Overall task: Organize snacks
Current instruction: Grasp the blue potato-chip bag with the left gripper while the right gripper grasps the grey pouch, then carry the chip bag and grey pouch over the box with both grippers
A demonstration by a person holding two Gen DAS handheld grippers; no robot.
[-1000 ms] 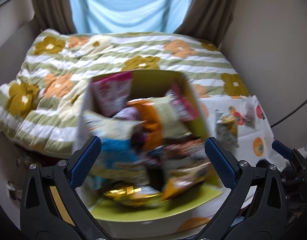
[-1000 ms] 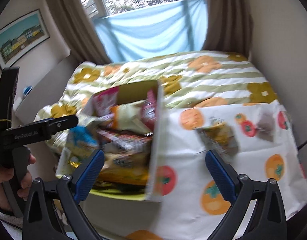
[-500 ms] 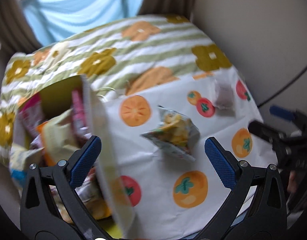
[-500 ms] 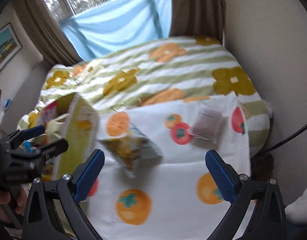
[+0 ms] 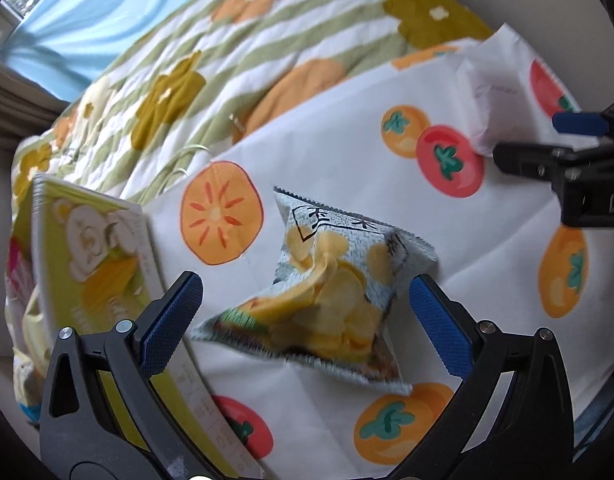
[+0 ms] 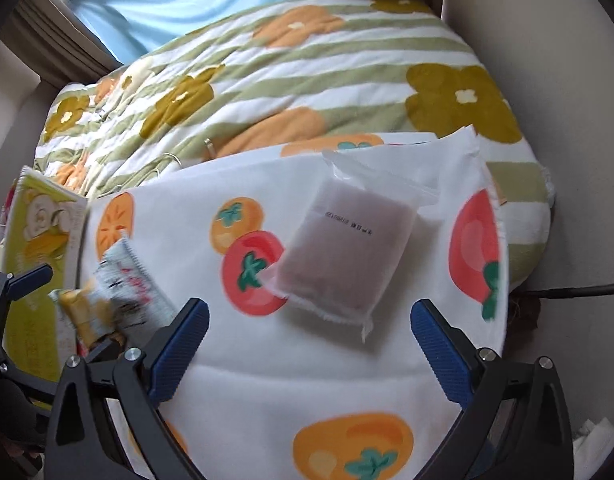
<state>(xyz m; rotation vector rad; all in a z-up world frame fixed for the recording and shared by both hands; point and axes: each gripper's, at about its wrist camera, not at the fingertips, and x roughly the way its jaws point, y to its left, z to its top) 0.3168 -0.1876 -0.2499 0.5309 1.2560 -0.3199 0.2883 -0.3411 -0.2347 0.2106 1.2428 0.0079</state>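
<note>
A pale blue chip bag [image 5: 327, 300] lies on the white fruit-print cloth [image 5: 487, 248]. My left gripper [image 5: 303, 316] is open and low around the bag's near end, one blue pad on each side. The bag also shows in the right wrist view [image 6: 115, 296]. A translucent brownish-purple snack packet [image 6: 347, 252] lies on the cloth; my right gripper [image 6: 307, 340] is open just short of it. The packet also shows in the left wrist view [image 5: 495, 92]. The green snack box [image 5: 95, 280] stands at the left.
The cloth [image 6: 267, 380] covers the near end of a bed with a green-striped flower quilt [image 6: 267, 72]. A wall [image 6: 547, 40] and a black cable [image 6: 579, 290] run on the right. The box also shows at the left of the right wrist view [image 6: 39, 240].
Both grippers swung right, away from the box, and moved closer to the cloth. The left now straddles the chip bag; the right has closed in on the brownish packet.
</note>
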